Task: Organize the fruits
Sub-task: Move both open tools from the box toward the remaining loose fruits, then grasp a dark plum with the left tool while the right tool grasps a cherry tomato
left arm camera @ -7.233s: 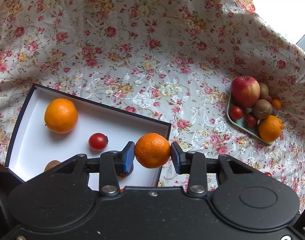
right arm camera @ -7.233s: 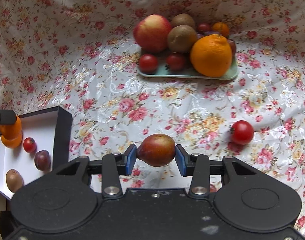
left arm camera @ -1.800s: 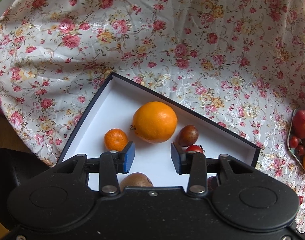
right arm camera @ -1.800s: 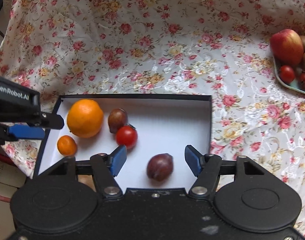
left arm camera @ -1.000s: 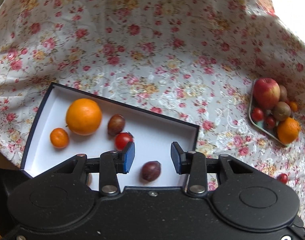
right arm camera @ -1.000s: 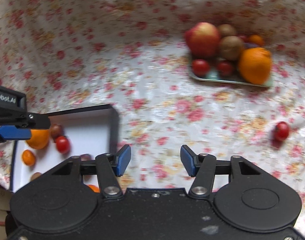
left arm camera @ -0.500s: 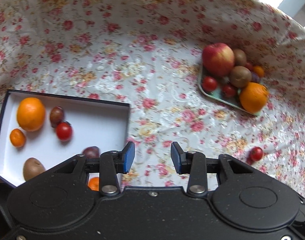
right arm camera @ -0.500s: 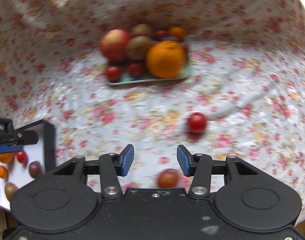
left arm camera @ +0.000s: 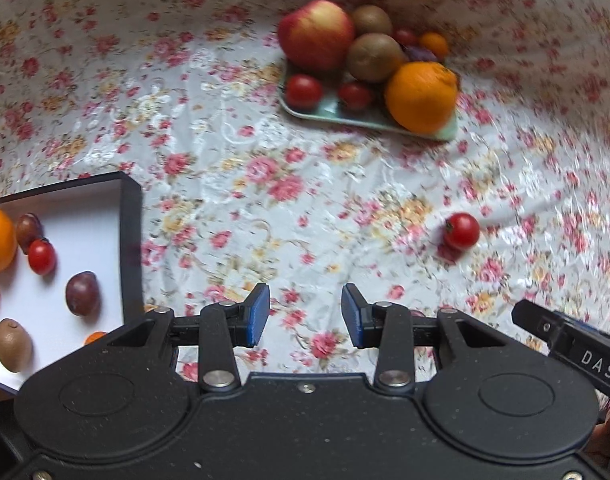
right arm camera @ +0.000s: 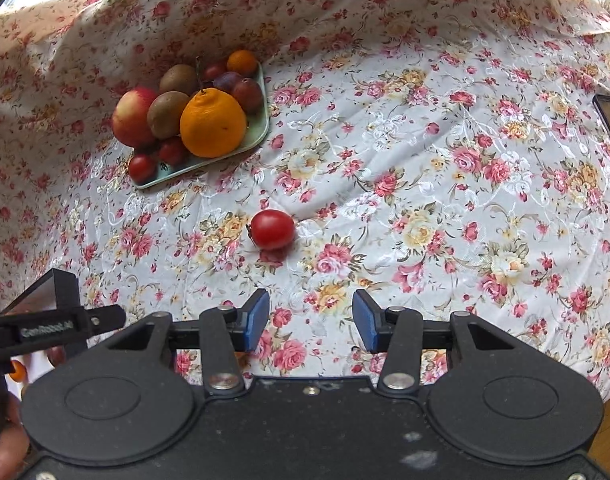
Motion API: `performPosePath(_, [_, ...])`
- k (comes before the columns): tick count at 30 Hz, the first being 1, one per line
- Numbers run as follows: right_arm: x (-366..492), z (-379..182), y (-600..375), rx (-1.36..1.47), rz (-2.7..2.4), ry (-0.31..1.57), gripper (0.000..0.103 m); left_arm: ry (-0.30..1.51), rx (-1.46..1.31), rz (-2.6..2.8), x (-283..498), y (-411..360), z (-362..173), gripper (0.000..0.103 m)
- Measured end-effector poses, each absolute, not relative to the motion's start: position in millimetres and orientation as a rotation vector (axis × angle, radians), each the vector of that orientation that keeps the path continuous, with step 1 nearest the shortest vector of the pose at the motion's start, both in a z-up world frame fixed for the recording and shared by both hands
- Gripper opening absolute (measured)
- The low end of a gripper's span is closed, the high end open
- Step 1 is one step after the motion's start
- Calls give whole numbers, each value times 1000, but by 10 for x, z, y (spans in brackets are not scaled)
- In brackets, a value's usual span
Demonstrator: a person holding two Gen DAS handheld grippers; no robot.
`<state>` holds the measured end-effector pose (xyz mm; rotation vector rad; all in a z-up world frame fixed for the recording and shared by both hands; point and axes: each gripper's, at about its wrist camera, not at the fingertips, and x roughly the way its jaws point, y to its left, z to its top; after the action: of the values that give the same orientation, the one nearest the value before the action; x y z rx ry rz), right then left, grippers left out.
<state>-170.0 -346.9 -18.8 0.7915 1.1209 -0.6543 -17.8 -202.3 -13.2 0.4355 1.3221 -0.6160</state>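
Left wrist view alone shows inside the box (left arm camera: 125,216), far left, well apart from the loose cherry tomato (left arm camera: 461,231) on the cloth. Both the left gripper (left arm camera: 305,314) and right gripper (right arm camera: 311,320) stand spread, empty. Light, smooth, easily bruised: probably pinch gently across its middle.

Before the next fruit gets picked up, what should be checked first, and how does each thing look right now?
1. Right gripper empty and open: ok.
2. Left gripper empty and open: ok.
3. Loose tomato lying alone on the cloth, nothing crowding it: ok.
4. Tomato lined up with the right gripper: not ok, it sits ahead and a little to the left.
5. Room left in the box: ok, bare white floor shows.
6. Fruit on the tray stable: cannot tell, it is piled.
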Motion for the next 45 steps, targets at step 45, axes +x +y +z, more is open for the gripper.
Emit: performPosePath(45, [-1964,-349,-3761,1000,-687,1158,49,1347,621,-751,-824,-2603,-770,48])
